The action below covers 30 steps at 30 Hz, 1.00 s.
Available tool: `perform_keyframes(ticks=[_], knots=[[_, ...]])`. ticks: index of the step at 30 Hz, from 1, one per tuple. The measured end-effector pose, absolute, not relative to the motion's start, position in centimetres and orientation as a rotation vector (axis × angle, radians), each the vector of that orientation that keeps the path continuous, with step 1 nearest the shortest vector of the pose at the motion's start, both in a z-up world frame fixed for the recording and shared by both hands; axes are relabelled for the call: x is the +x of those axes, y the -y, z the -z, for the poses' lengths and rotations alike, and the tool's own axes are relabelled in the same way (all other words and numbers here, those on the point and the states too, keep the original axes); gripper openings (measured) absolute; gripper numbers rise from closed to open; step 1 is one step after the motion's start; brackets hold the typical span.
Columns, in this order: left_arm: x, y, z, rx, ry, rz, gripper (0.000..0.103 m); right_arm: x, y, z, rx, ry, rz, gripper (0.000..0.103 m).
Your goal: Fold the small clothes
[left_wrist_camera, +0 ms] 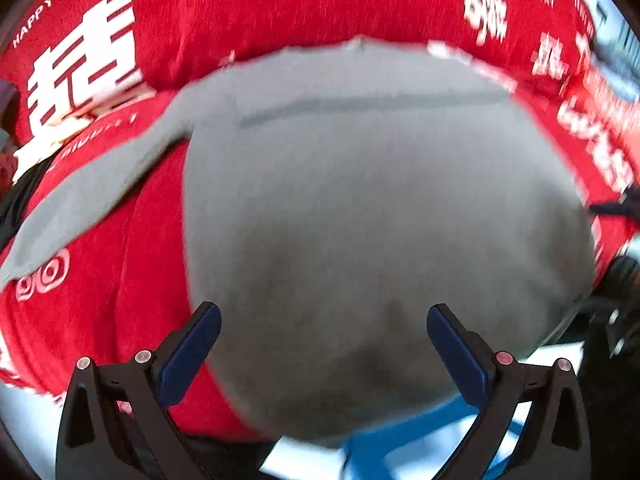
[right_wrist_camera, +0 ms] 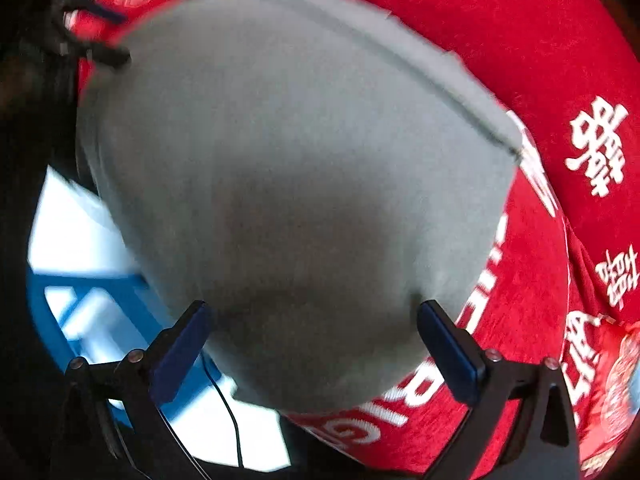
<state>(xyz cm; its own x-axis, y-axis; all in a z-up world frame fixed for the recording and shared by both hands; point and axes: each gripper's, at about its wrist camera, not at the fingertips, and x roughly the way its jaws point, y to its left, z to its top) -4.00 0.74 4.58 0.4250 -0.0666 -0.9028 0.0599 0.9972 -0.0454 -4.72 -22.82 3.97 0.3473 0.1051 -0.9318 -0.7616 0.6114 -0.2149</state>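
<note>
Soft grey garment [left_wrist_camera: 360, 200] lying flat on a red cloth [left_wrist_camera: 240, 8] with white letters and signs, one long sleeve [left_wrist_camera: 92, 196] stretched out to the side. Plain, smooth fabric with a stitched hem at the far edge. Left gripper [left_wrist_camera: 324, 344] right above the near edge, jaws spread wide, holding nothing. Right gripper [right_wrist_camera: 314, 340] over the same grey piece [right_wrist_camera: 280, 140], jaws spread wide too. Pictures blurry.
</note>
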Motion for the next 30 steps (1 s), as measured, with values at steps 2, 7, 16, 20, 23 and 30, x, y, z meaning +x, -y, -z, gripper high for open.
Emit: perform_keyframes(ticks=[2,7,16,20,23,30], knots=[[-1.9,-0.3,-4.1,-0.051,-1.135,0.08,0.103,-3.2,21.6,-5.3,-0.644,-1.058,-0.626,0.102],[0.2,1.0,-1.9,-0.012,-1.178,0.038,0.103,3.3,18.1,-5.3,-0.546,-1.073,-0.491,0.102],[-1.3,-13.7,-3.0,-0.374,-1.085,-0.211,0.103,10.1,16.4,-5.8,-0.25,-1.16,-0.413,0.102],[-2.0,-24.8,-1.5,-0.654,-0.995,-0.481,0.103,12.2,13.5,-6.4,-0.257,-1.143,-0.41,0.102],[-3.6,-31.2,-1.5,-0.794,-0.855,-0.645,0.103,10.6,11.6,-6.1,-0.288,-1.139,-0.434,0.102],[-5.0,-40.7,-0.3,-0.993,-0.619,-0.729,0.103,8.9,8.4,-6.0,-0.423,-1.122,-0.493,0.102]])
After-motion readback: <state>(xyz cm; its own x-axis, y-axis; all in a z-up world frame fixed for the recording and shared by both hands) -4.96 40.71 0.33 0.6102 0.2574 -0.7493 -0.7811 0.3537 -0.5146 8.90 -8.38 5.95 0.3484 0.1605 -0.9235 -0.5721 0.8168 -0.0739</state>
